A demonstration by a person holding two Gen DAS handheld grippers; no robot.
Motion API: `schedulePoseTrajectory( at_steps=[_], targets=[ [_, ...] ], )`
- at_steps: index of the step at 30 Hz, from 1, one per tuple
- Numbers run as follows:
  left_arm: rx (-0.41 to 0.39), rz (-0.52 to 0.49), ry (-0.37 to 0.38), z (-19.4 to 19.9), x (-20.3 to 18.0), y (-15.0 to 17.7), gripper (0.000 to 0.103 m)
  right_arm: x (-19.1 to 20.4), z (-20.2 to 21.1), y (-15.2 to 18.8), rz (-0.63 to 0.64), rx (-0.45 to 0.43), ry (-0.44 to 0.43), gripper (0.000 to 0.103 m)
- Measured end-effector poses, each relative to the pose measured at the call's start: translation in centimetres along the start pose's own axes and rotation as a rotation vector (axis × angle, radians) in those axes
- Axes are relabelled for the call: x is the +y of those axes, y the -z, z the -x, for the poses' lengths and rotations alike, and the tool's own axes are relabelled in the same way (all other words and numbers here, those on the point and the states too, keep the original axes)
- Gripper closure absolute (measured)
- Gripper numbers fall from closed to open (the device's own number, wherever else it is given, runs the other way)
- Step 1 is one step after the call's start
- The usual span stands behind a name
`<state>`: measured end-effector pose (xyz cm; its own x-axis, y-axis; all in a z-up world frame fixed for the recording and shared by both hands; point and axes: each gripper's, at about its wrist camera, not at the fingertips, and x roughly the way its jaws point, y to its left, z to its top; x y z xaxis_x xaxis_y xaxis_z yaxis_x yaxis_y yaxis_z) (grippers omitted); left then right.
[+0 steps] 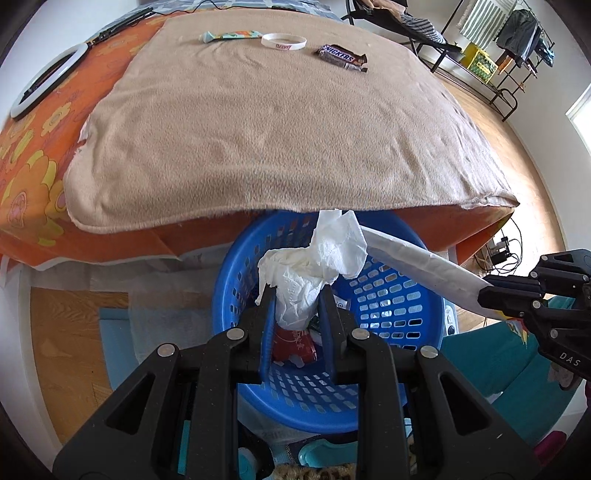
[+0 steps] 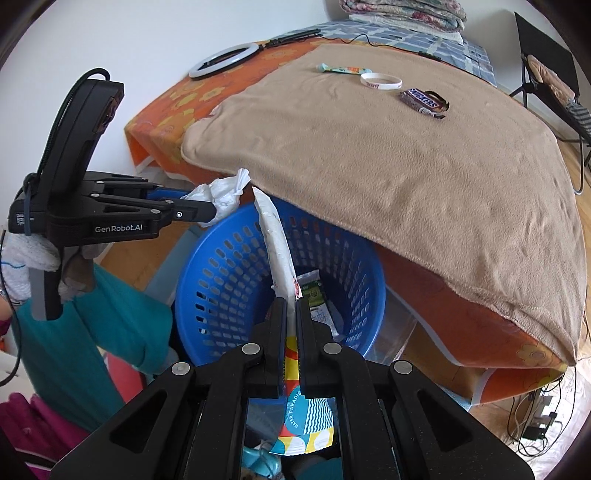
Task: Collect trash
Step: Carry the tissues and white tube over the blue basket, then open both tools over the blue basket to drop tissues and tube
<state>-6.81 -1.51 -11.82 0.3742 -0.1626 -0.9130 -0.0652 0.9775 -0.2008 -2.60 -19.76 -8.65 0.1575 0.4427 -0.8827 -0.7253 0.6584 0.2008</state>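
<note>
My left gripper (image 1: 295,291) is shut on a crumpled white tissue (image 1: 317,258) and holds it above the blue perforated basket (image 1: 391,295). My right gripper (image 2: 291,302) is shut on a flattened paper wrapper (image 2: 275,236), white outside with a colourful print, and holds it over the same basket (image 2: 221,266). In the left wrist view the right gripper (image 1: 491,297) enters from the right with the wrapper (image 1: 417,262). The left gripper (image 2: 210,216) and tissue (image 2: 225,194) show at left in the right wrist view. A red packet (image 1: 293,345) and a green carton (image 2: 314,291) lie in the basket.
A tan blanket (image 1: 277,129) covers the orange flowered bed. On it lie a Snickers wrapper (image 1: 341,57), a white wristband (image 1: 283,41) and a colourful pen-like item (image 1: 229,36). A ring light (image 2: 223,61) lies at the bed's far edge. Teal fabric (image 2: 96,332) lies beside the basket.
</note>
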Motion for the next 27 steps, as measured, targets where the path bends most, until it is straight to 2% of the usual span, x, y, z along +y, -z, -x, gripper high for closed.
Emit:
schedulePoseTrajectory(
  at_steps=[10, 21, 25, 27],
  targets=[
    [0.054, 0.020, 0.001, -2.1, 0.4, 1.1, 0.082, -0.8, -2.3, 0.9, -0.055, 0.049, 0.012, 0.099],
    [0.073, 0.013, 0.002, -2.7, 0.0, 1.3, 0.082, -1.0, -3.0, 0.9, -0.086, 0.051, 0.017, 0.099],
    [0.070, 0.018, -0.003, -2.7, 0.1, 1.3, 0.069, -1.3, -3.0, 0.8, -0.102, 0.044, 0.015, 0.098],
    [0.069, 0.021, -0.004, -2.7, 0.2, 1.3, 0.069, -1.6, -3.1, 0.7, -0.113, 0.043, 0.014, 0.097]
  ],
)
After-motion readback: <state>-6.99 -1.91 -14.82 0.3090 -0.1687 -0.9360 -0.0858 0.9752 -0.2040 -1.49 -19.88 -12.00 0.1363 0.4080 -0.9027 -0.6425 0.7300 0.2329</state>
